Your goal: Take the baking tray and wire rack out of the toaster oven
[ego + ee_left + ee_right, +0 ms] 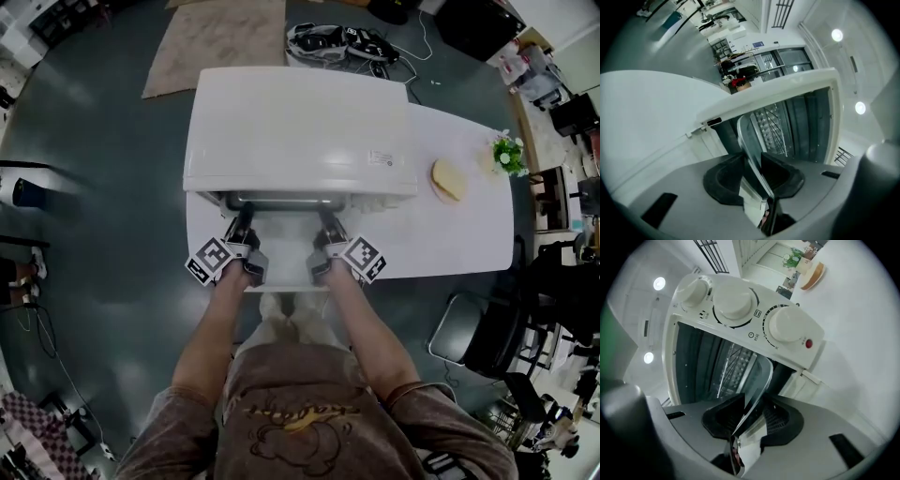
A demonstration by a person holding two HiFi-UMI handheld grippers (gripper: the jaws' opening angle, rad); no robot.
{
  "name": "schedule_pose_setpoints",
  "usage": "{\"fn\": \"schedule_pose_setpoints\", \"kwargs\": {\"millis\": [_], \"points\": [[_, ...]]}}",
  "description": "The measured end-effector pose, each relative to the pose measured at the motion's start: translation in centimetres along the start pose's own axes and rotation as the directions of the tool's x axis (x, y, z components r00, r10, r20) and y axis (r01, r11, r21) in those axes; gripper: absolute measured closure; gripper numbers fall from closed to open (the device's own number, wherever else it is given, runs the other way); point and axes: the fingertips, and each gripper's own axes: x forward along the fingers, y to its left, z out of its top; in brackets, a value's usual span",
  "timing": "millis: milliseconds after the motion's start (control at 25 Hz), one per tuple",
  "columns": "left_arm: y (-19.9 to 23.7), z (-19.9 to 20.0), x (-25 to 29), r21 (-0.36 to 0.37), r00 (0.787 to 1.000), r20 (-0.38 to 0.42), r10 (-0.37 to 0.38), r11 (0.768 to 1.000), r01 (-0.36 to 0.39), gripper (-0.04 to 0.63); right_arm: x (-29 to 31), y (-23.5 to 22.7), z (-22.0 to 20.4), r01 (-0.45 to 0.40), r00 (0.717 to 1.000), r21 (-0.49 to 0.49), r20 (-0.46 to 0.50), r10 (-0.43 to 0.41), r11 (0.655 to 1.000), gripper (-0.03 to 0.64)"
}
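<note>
While left tool (751, 161), right tool (751, 412) clamp baking tray (746, 136) rim, toaster oven (300, 122) hides tray body, wire rack (771, 129) dim

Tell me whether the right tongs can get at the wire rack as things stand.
Probably not yet. The right tongs are clamped on the front edge of the baking tray, and the wire rack sits deeper in the toaster oven behind that tray. The tray should come out first.

Dark grey floor (112, 281); brown rug (220, 37); white table (459, 234); black chair (492, 342); round ceiling lights (836, 34).
</note>
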Motion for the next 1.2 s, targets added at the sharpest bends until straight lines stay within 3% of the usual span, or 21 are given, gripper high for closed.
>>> {"fn": "schedule_pose_setpoints", "kwargs": {"millis": [360,840,1200], "points": [[-0.1,-3.1,-5.9,-0.069,1.0,-0.024,-0.016,0.998,0.014,0.503,-5.9,0.1,-3.0,-0.003,1.0,0.003,-0.03,0.003,1.0,0.506],[-1.7,-6.4,-13.0,-0.08,0.998,-0.057,-0.011,0.997,0.006,0.502,-12.8,1.2,-5.6,-0.02,0.996,0.023,-0.082,0.022,1.0,0.505],[-4.1,-7.1,-16.4,-0.093,0.994,-0.095,-0.056,0.995,0.047,0.502,-17.0,3.5,-6.8,-0.05,0.995,0.035,-0.079,0.052,0.998,0.508]]}}
